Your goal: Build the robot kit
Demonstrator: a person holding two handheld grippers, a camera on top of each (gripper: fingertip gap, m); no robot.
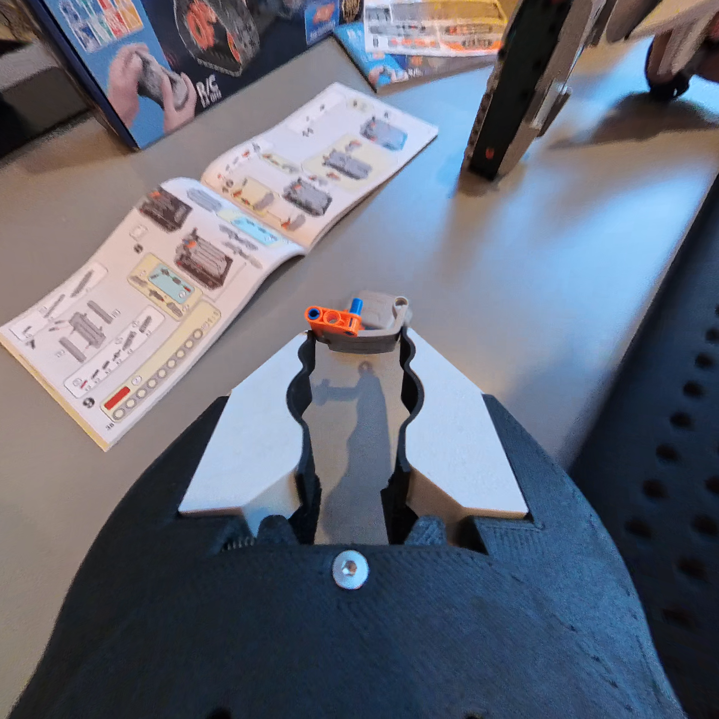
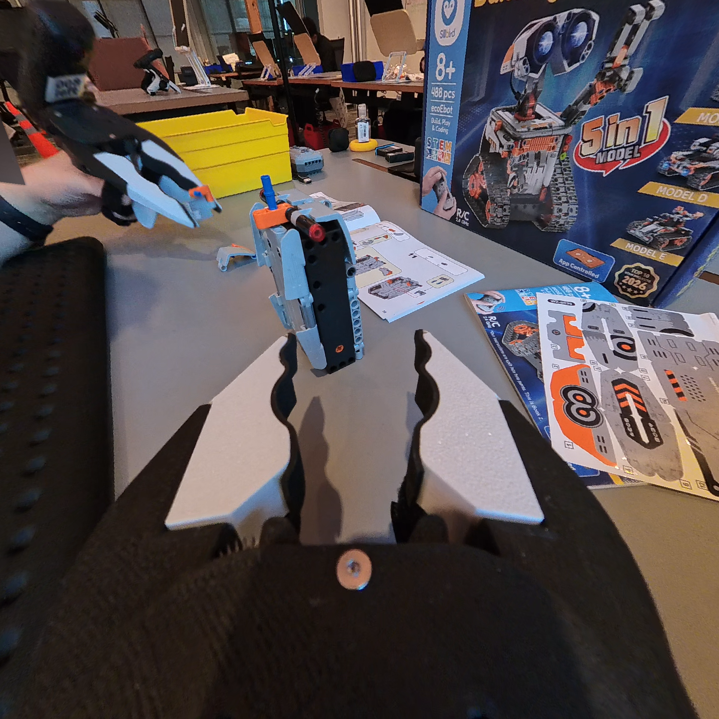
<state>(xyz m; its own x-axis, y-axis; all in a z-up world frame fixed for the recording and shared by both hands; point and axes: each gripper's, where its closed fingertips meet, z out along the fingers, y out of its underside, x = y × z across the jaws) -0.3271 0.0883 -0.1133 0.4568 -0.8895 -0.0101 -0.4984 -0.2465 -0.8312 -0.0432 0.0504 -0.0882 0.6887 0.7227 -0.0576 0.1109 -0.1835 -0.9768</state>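
Observation:
My left gripper (image 1: 355,337) is shut on a small grey curved panel (image 1: 365,339) that carries an orange connector (image 1: 330,320) and a blue pin (image 1: 355,306), held above the grey table. In the right wrist view the left gripper (image 2: 196,208) hovers to the upper left of the model with this piece (image 2: 200,193) at its tips. A tall grey and black brick assembly (image 2: 323,288) stands upright on the table, with an orange part and a blue pin on top. My right gripper (image 2: 354,342) is open and empty, its tips just short of the assembly's base. The assembly also shows in the left wrist view (image 1: 505,116).
An open instruction booklet (image 1: 218,253) (image 2: 408,268) lies behind the assembly. A big toy box (image 2: 583,136) stands at the right, with a second booklet (image 2: 502,334) and a sticker sheet (image 2: 630,389) in front. A loose grey piece (image 2: 231,255), yellow bins (image 2: 233,148) and a black perforated mat (image 2: 46,350) lie left. Left tips to right tips: about 30 cm.

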